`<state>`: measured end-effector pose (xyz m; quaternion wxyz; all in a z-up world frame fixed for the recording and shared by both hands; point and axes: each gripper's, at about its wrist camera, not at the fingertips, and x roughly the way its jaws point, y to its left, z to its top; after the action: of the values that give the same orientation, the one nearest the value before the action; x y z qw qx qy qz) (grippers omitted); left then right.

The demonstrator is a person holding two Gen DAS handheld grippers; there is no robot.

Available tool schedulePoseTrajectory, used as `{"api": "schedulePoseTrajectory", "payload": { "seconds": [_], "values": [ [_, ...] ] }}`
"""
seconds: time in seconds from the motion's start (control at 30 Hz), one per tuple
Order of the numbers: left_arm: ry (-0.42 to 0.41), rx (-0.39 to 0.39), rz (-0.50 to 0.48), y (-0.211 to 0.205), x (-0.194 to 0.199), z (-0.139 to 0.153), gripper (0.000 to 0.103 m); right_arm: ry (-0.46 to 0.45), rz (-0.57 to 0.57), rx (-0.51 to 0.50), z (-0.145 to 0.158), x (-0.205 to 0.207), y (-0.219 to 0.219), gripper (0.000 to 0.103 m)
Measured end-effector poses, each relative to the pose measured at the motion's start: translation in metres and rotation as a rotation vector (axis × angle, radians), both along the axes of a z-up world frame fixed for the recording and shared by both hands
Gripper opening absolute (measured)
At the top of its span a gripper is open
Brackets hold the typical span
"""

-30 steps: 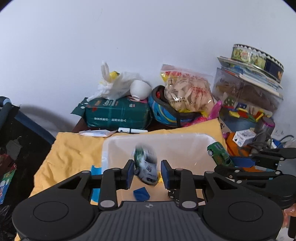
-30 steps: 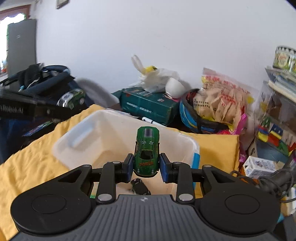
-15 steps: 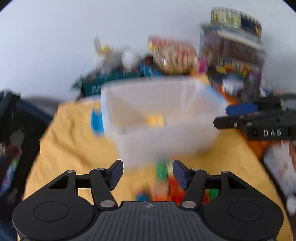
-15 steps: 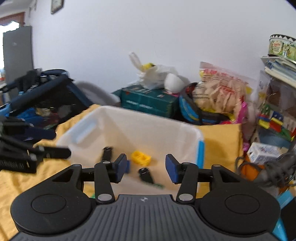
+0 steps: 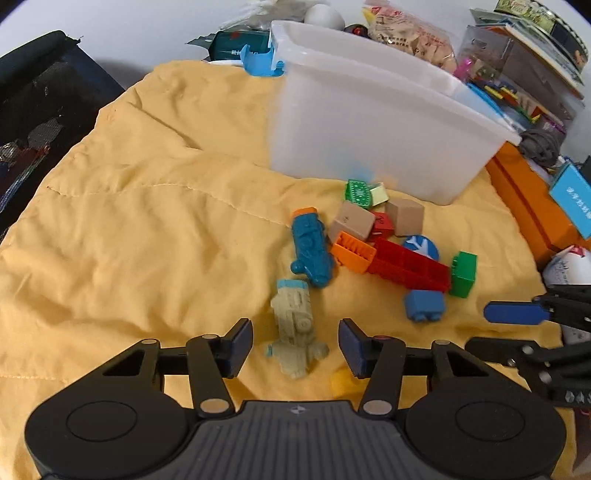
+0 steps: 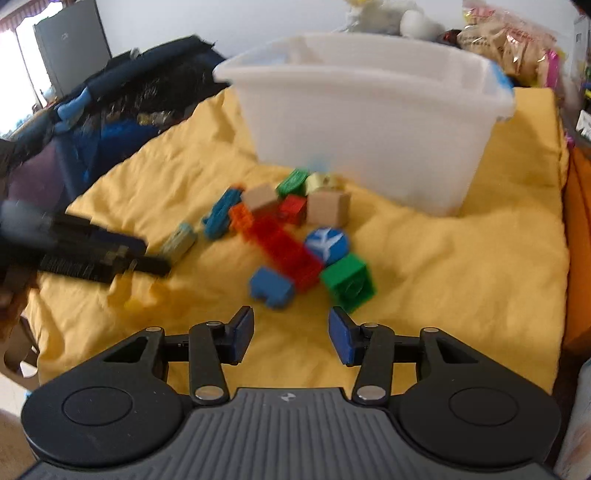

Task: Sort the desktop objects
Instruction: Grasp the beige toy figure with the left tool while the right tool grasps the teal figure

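Note:
A pile of toys lies on the yellow cloth [image 5: 147, 221] in front of the white plastic bin [image 5: 369, 122]. A beige toy vehicle [image 5: 295, 328] sits between the fingers of my open left gripper [image 5: 295, 345], untouched. Beyond it lie a blue toy car [image 5: 310, 247], a long red brick [image 5: 410, 266], an orange brick [image 5: 352, 253], a green brick [image 5: 463, 273] and a blue brick [image 5: 423, 304]. My right gripper [image 6: 291, 336] is open and empty, just short of the blue brick [image 6: 271, 286] and green brick [image 6: 349, 282]. The bin [image 6: 365, 110] stands behind the pile.
Two tan blocks [image 5: 380, 218], a round blue airplane disc [image 5: 421, 247] and a small green piece [image 5: 356, 192] lie by the bin. Clutter, a snack bag [image 5: 410, 33] and an orange box [image 5: 532, 206] stand behind and to the right. Dark bags [image 6: 110, 107] lie off the left edge.
Both grippers let go of their toy cars over the bin and opened. Both pulled back and down; now they hover low over the toy pile in front of the bin.

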<state>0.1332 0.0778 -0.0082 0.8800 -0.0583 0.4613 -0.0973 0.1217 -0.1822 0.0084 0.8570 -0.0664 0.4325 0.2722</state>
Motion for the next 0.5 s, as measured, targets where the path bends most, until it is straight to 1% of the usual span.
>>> {"api": "schedulePoseTrajectory", "payload": {
  "seconds": [0.03, 0.1, 0.13, 0.17, 0.2, 0.3, 0.4, 0.5],
  "values": [
    [0.004, 0.008, -0.002, -0.001, 0.003, -0.001, 0.051, -0.004, 0.007, 0.0, 0.0, -0.001, 0.002, 0.049],
    [0.024, 0.025, -0.002, -0.003, 0.006, -0.005, 0.048, -0.019, 0.026, -0.012, 0.003, -0.004, 0.005, 0.05],
    [0.037, 0.031, -0.003, -0.004, 0.007, -0.007, 0.044, -0.028, 0.037, -0.024, 0.003, -0.005, 0.006, 0.05],
    [0.03, 0.043, 0.001, -0.005, 0.008, -0.007, 0.039, -0.043, 0.045, -0.035, 0.003, -0.005, 0.009, 0.05],
    [0.032, 0.054, 0.004, -0.005, 0.007, -0.007, 0.038, -0.056, 0.052, -0.043, 0.005, -0.005, 0.01, 0.05],
    [0.04, 0.054, 0.003, 0.005, 0.001, -0.004, 0.037, -0.072, 0.068, -0.041, 0.008, -0.003, 0.019, 0.05],
    [0.035, 0.099, 0.013, 0.015, -0.006, -0.001, 0.037, -0.067, 0.08, -0.024, 0.009, 0.002, 0.032, 0.05],
    [0.03, 0.141, 0.023, 0.03, -0.014, 0.0, 0.037, -0.041, 0.094, 0.023, 0.008, 0.007, 0.049, 0.05]
  ]
}}
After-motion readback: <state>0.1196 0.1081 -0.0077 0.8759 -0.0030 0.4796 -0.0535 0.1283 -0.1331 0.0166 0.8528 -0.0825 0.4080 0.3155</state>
